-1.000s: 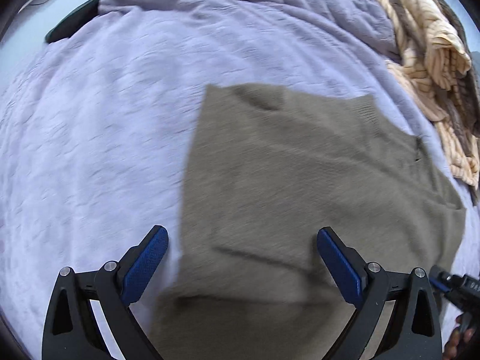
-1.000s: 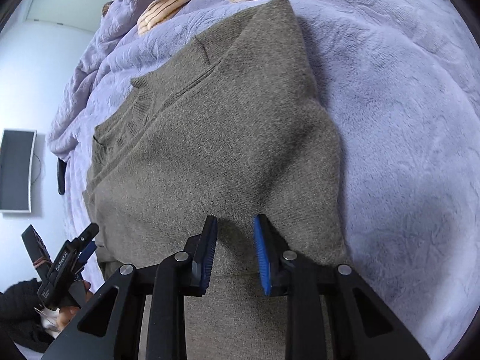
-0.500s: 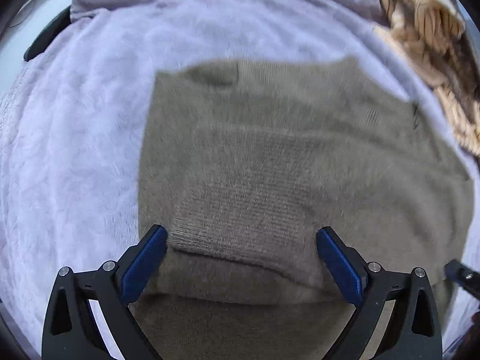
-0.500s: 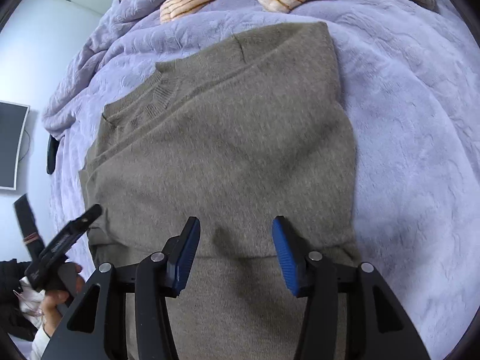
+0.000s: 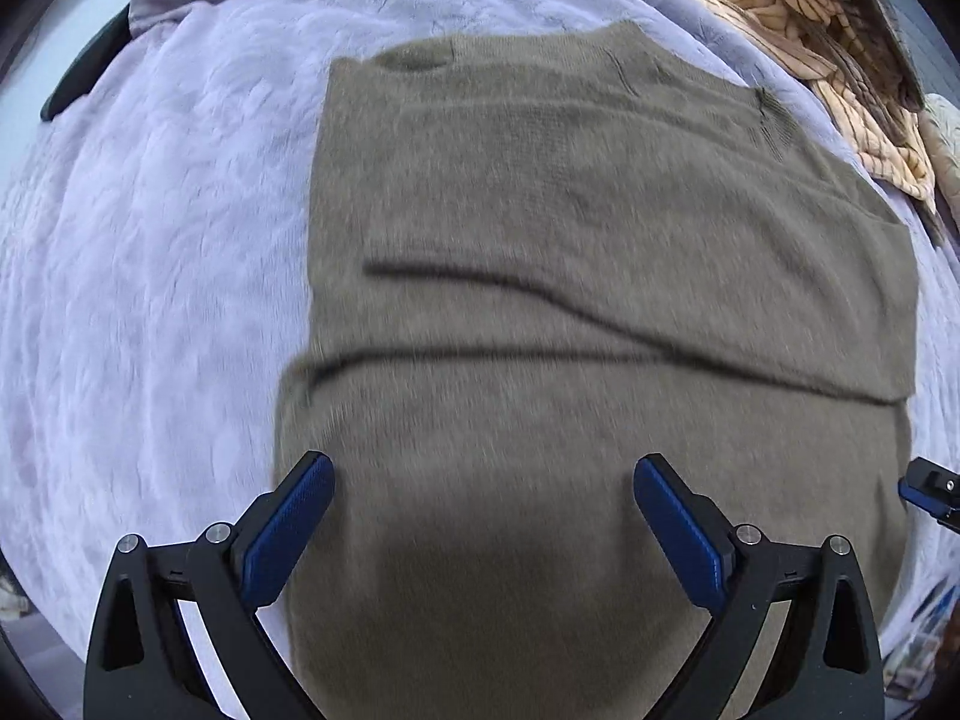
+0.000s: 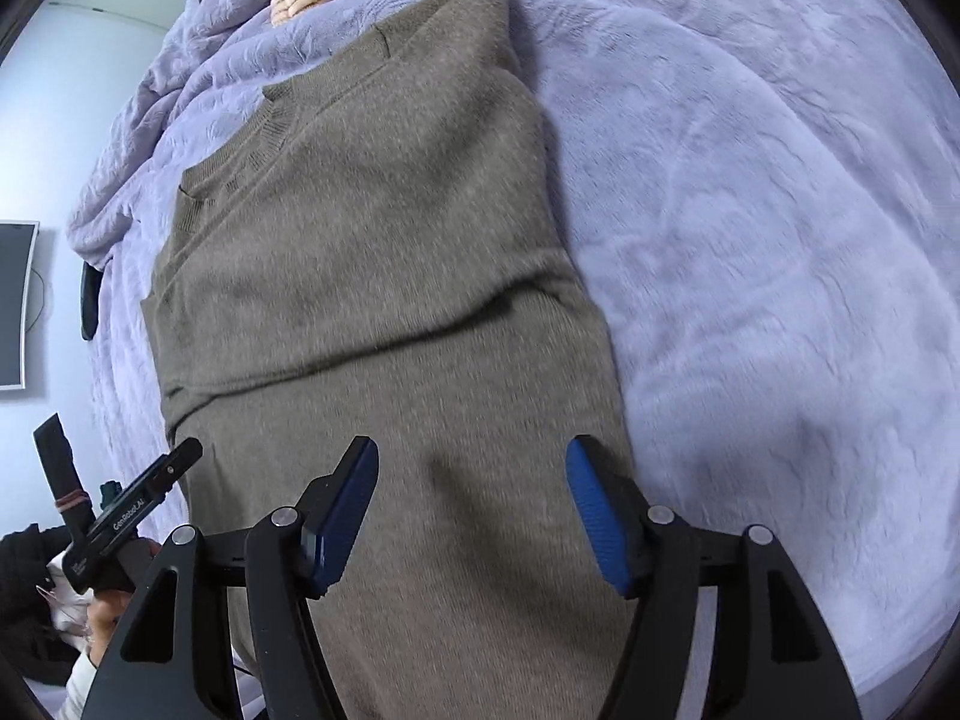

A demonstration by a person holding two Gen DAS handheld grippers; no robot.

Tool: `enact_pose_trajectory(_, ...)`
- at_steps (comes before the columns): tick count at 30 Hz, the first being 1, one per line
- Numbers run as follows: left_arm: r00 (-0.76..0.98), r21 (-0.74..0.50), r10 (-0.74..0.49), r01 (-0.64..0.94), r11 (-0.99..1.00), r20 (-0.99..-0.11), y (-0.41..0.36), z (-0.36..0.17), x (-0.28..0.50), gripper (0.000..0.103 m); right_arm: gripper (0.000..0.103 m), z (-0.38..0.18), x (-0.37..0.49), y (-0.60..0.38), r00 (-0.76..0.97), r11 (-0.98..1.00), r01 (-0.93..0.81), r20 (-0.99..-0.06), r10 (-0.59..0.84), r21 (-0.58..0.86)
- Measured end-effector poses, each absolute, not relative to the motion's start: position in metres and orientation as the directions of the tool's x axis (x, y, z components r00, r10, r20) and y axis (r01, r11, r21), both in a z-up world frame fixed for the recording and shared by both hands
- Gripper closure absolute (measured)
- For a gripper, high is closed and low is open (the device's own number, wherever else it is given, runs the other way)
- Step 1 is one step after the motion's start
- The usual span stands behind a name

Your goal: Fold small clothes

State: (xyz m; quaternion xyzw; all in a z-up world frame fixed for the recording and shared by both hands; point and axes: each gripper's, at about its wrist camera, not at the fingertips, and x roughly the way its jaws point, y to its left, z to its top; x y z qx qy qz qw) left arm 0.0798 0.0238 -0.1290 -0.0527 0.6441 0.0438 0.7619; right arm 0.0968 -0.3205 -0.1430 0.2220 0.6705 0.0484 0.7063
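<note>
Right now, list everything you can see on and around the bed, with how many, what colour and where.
olive-brown knitted sweater: one, olive-brown, lying flat on the blanket with its sides folded in, under both grippers.
fluffy lilac blanket: one, pale lilac, covering the bed beneath the sweater.
cream striped plush throw: one, cream with brown stripes, bunched at the far edge of the bed beyond the sweater's neck.
dark flat screen: one, black with a pale frame, on the wall at the left of the right wrist view.
left gripper: one, black with blue pads, jaws open over the sweater, nothing between them.
right gripper: one, black with blue pads, jaws just opened, apart over the sweater's lower part.
</note>
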Motion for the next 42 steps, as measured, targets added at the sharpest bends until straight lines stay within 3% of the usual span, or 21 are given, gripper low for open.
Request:
enact_pose_trajectory(17, 0.120, -0.075, -0.065, -0.081, 0.994, -0.991, -0.033, -0.089, 0.011, 0.002, 0.029, -0.120, 0.056, -0.296, 0.059, 0.906, 0.201, -0.928, 0.368, 0.373)
enact_pose_trajectory(25, 0.105, -0.022, -0.012, -0.095, 0.995, -0.994, -0.029, -0.078, -0.013, 0.002, 0.028, -0.119, 0.039, -0.293, 0.026, 0.906, 0.185, -0.924, 0.382, 0.380)
enact_pose_trajectory(42, 0.119, -0.053, -0.044, -0.070, 0.996, -0.992, -0.004, -0.067, -0.061, 0.002, 0.025, -0.100, -0.008, -0.268, 0.037, 0.901, 0.189, -0.920, 0.391, 0.391)
